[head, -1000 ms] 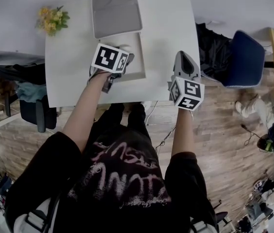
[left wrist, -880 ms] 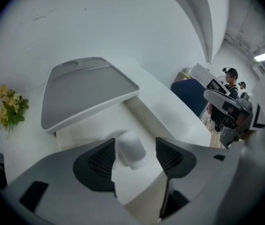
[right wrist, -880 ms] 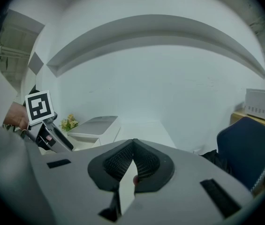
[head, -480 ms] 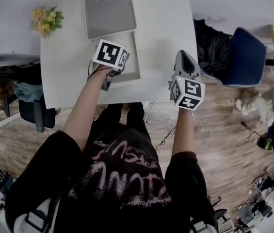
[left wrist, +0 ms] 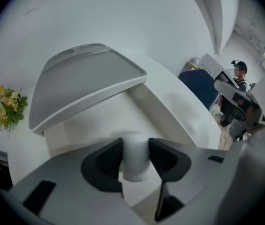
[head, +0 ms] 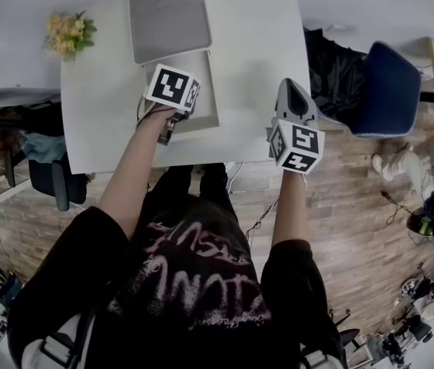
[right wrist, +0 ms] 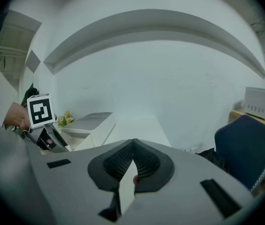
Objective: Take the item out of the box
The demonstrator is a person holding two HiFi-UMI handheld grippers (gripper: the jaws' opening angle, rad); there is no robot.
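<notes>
A white box [head: 207, 91] stands open on the white table [head: 255, 37], its grey lid [head: 169, 15] tipped back behind it. My left gripper [head: 175, 92] points steeply down into the box. In the left gripper view a white cylinder-shaped item [left wrist: 135, 159] stands between the dark pads [left wrist: 105, 161]. The jaws of my left gripper [left wrist: 135, 146] have just been closing and now press on both sides of the item. The box's inner wall [left wrist: 170, 111] and lid [left wrist: 83, 81] rise behind it. My right gripper [head: 289, 91] hovers by the table's right front edge, shut [right wrist: 133, 144] and holding nothing.
A small bunch of yellow flowers [head: 67, 37] lies at the table's far left corner. A blue chair [head: 389, 91] with dark clothing [head: 336, 68] beside it stands right of the table. A microwave [right wrist: 263, 104] sits far right. A person [left wrist: 238, 78] stands in the background.
My left gripper has sunk a little deeper into the box. The right gripper has barely shifted.
</notes>
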